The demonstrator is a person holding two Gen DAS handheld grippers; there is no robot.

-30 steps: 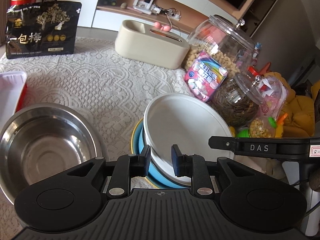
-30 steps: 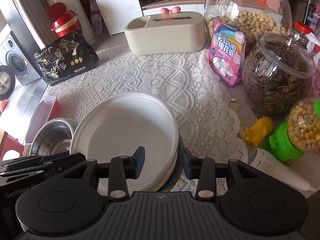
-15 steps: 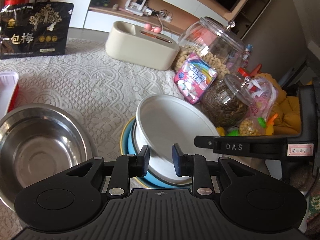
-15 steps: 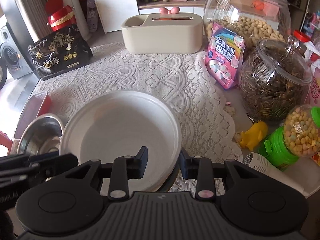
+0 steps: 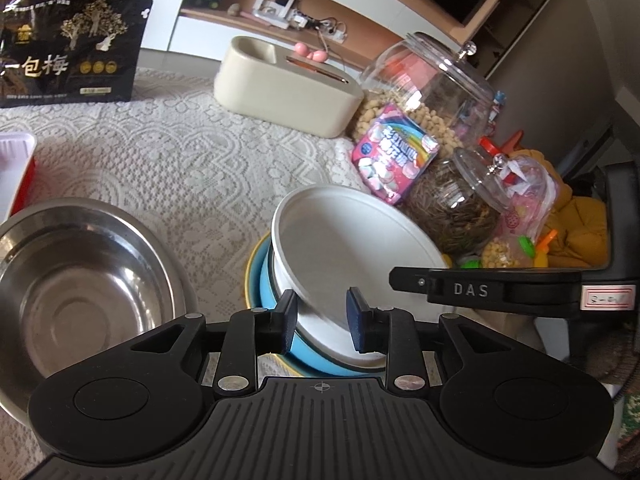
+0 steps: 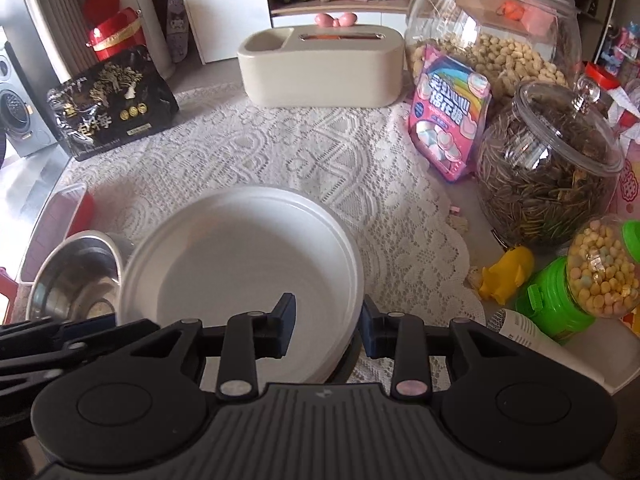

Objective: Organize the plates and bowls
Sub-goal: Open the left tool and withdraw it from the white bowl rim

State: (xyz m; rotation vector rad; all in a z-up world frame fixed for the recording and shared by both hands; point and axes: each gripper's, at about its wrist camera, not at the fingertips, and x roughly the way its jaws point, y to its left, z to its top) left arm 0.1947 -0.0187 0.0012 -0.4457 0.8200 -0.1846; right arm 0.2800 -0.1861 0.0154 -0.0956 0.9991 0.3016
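Right gripper [image 6: 326,330] fingers clamp the white plate [image 6: 240,264] rim; left gripper [image 5: 322,320] fingers opening, apparently straddling it without pressing.

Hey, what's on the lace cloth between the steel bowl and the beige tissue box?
Nothing: in the left wrist view only bare lace cloth runs from the steel bowl to the beige tissue box.

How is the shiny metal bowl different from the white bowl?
The metal bowl is shiny steel and mirrors the light; the white bowl is matte. The metal bowl sits flat on the lace cloth; the white bowl tilts over a blue dish, its rim between gripper fingers. Both are round and empty.
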